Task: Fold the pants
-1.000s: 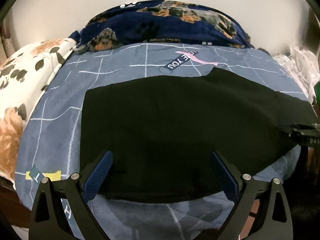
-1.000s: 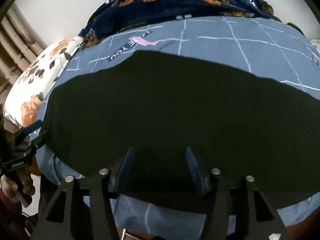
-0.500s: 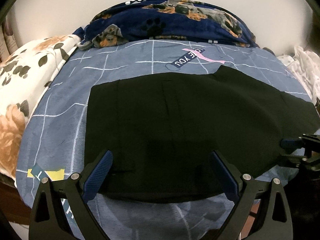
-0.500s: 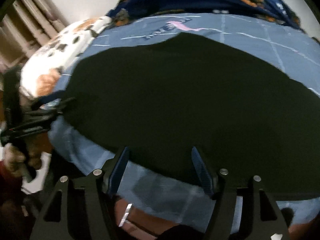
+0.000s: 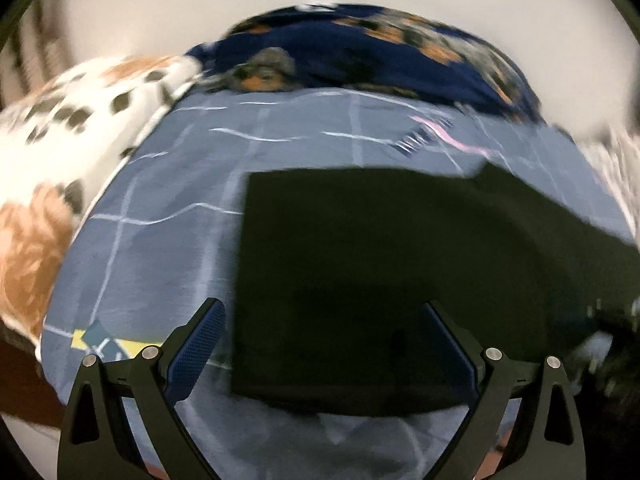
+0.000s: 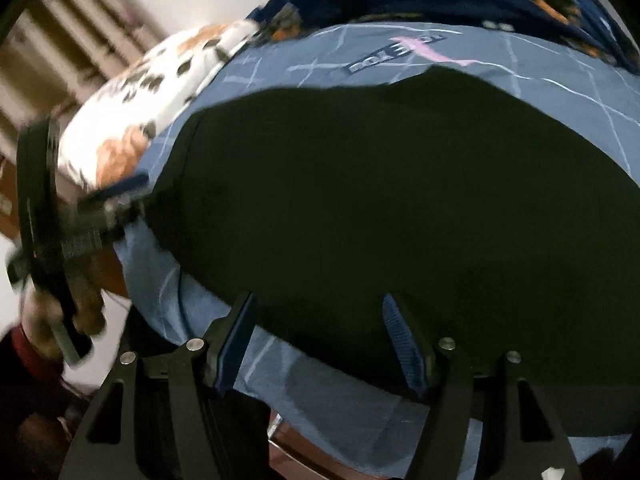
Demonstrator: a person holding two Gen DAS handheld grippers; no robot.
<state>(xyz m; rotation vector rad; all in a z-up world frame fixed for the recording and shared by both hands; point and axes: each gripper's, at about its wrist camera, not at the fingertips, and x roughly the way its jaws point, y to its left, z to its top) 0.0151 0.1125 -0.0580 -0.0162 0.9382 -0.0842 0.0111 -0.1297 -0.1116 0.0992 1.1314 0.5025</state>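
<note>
Black pants (image 5: 400,264) lie flat on the blue checked bed sheet (image 5: 168,208); they also fill the right wrist view (image 6: 400,200). My left gripper (image 5: 322,340) is open and empty, its fingers over the pants' near left corner. My right gripper (image 6: 320,336) is open and empty over the pants' near edge. The left gripper also shows at the left of the right wrist view (image 6: 120,196), beside the pants' left end. The right gripper appears blurred at the far right of the left wrist view (image 5: 612,316).
A white floral pillow (image 5: 48,152) lies at the bed's left. A dark blue dog-print blanket (image 5: 380,56) is bunched at the far side against the wall. White crumpled cloth (image 5: 616,160) sits at the right. The bed's near edge drops off below the grippers.
Both grippers have pulled back and swung left; the views are motion-blurred. The pants lie where they were. Both grippers stay open.
</note>
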